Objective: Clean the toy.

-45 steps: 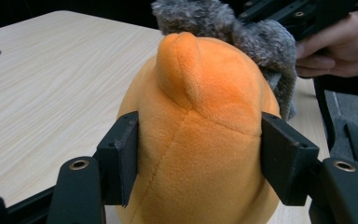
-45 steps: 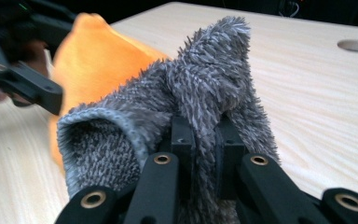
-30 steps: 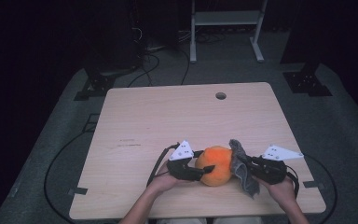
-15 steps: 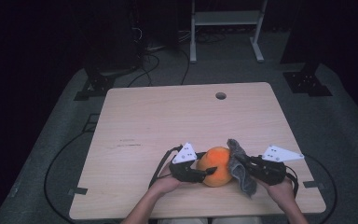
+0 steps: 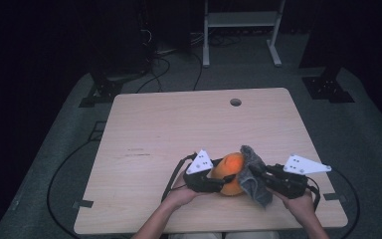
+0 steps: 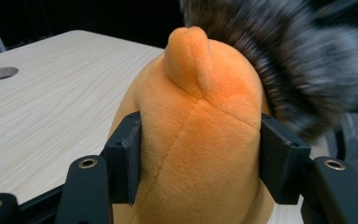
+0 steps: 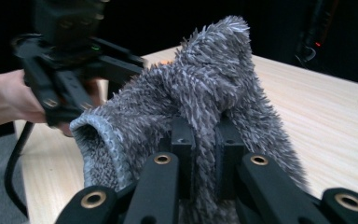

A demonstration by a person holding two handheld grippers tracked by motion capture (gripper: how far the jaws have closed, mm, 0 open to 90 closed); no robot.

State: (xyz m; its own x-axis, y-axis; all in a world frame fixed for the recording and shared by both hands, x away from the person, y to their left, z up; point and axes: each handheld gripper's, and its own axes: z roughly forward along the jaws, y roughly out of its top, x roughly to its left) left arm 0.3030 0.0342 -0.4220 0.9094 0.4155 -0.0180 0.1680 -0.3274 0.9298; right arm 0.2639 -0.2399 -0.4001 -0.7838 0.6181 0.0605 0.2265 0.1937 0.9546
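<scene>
Left gripper view: left gripper (image 6: 200, 158) jaws closing on rounded orange plush (image 6: 200, 135); right gripper (image 7: 204, 140) pinches shaggy grey cloth (image 7: 205, 88).

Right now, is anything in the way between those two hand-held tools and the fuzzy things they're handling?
Nothing visible. The left tool has its jaws pressed on both sides of the orange plush toy, and the right tool is pinched shut on the shaggy grey knitted sock, which lies against the toy's side.
</scene>
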